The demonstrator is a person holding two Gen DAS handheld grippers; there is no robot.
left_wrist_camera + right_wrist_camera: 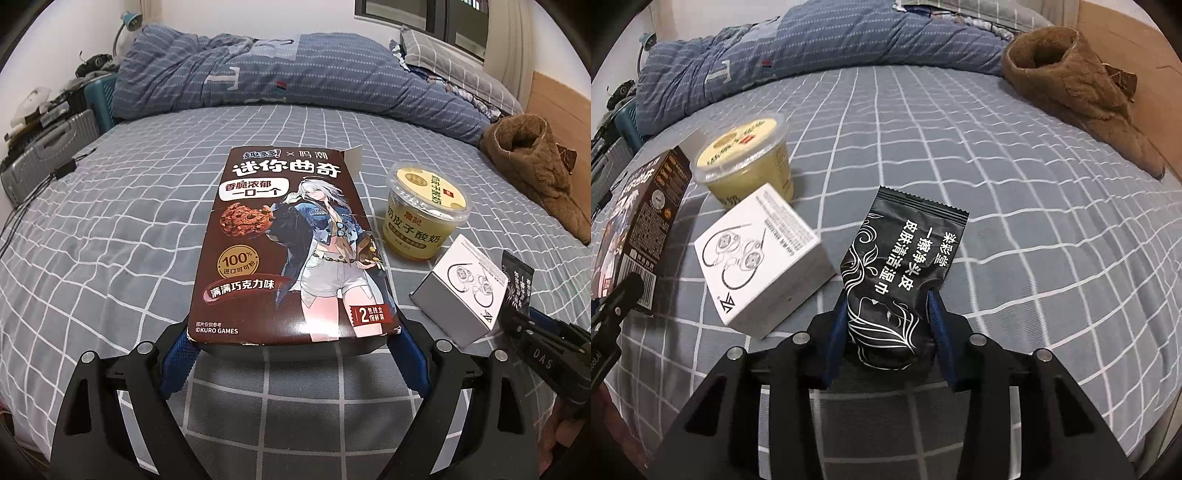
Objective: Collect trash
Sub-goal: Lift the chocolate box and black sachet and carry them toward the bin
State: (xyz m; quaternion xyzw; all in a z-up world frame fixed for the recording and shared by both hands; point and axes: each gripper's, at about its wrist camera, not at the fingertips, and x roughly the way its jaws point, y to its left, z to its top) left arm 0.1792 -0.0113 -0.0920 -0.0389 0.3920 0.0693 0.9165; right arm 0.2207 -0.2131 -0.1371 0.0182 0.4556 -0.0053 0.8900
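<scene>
- Cookie box point(291, 251): brown, lying flat on the checked bedsheet point(110, 221); near end sits between the blue pads of the left gripper point(293, 341), jaws wide and clamped on its two sides.
- Black wet-wipe packet point(905, 273): pinched at its lower end by the right gripper point(892, 332).
- White earphone box point(761, 254): just left of the packet, on the sheet.
- Yellow yogurt cup point(746, 158): upright behind the earphone box.
- Brown fleece garment point(1078, 96): well apart, at the far right.
</scene>
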